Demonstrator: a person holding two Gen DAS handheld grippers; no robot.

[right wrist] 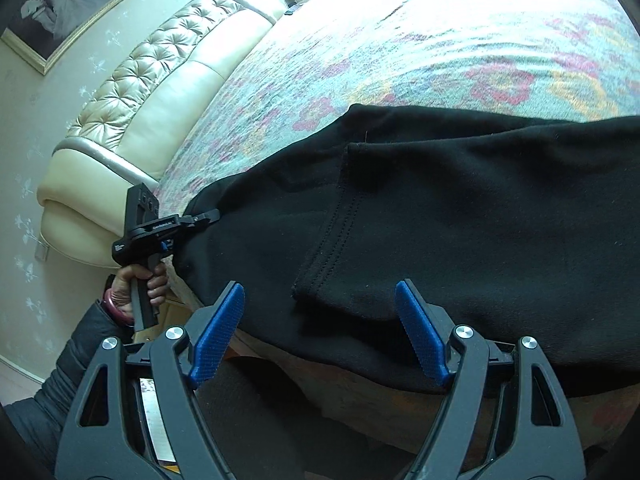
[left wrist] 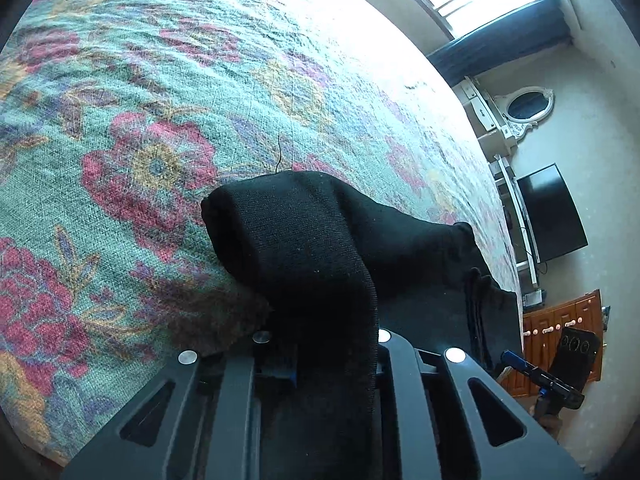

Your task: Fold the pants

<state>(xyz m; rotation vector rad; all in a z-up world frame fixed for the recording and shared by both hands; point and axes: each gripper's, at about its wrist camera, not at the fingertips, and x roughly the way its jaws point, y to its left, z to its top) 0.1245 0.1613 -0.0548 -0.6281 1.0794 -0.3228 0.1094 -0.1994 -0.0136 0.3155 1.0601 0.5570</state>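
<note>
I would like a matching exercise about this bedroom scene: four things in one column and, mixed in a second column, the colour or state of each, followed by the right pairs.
Things
1. pants
2. left gripper
3. right gripper
4. bed cover

States
A. jaws open, nothing between the blue pads
B. black, spread over the bed's edge
C. floral pattern of red, green and yellow
D. shut on black cloth

Pairs: 1-B, 2-D, 3-A, 4-C

Floral bedspread [left wrist: 168, 128], tufted cream headboard [right wrist: 132, 92], dark television [left wrist: 550, 214] (switched off), framed picture [right wrist: 60, 4]
</note>
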